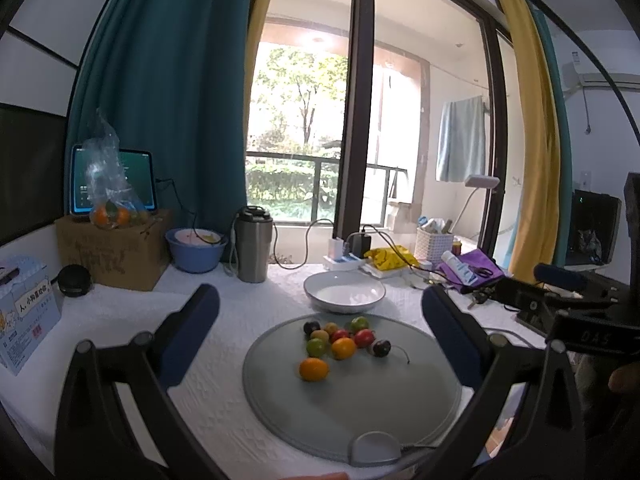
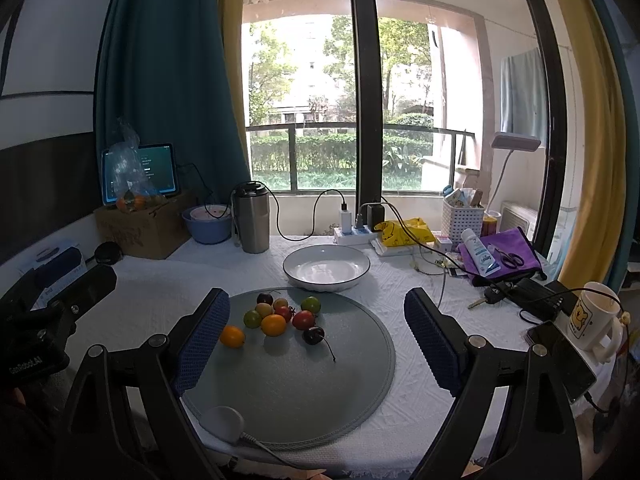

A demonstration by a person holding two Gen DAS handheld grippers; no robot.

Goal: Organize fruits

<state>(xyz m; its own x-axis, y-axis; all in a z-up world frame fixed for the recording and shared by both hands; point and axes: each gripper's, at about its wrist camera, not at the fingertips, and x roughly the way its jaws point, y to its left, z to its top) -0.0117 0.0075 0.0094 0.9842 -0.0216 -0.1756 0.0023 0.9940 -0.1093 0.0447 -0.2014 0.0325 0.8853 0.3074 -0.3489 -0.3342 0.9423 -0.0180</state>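
Hovering with both grippers spread, empty: left gripper (image 1: 320,328), right gripper (image 2: 316,332). Small round fruits (image 1: 340,342) cluster on the round grey mat (image 1: 420,400), just before the empty white bowl (image 1: 344,292). Risk: fruits touch, so pinching one likely rolls its neighbours. Only the right view shows the white bear mug (image 2: 592,316).

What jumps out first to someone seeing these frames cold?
The cluster of small fruits in red, green, orange and dark purple, sitting on the round grey mat mid-table. Just behind the mat, an empty white bowl with a dark rim. Both the left tongs and the right tongs hang wide open above the mat, holding nothing.
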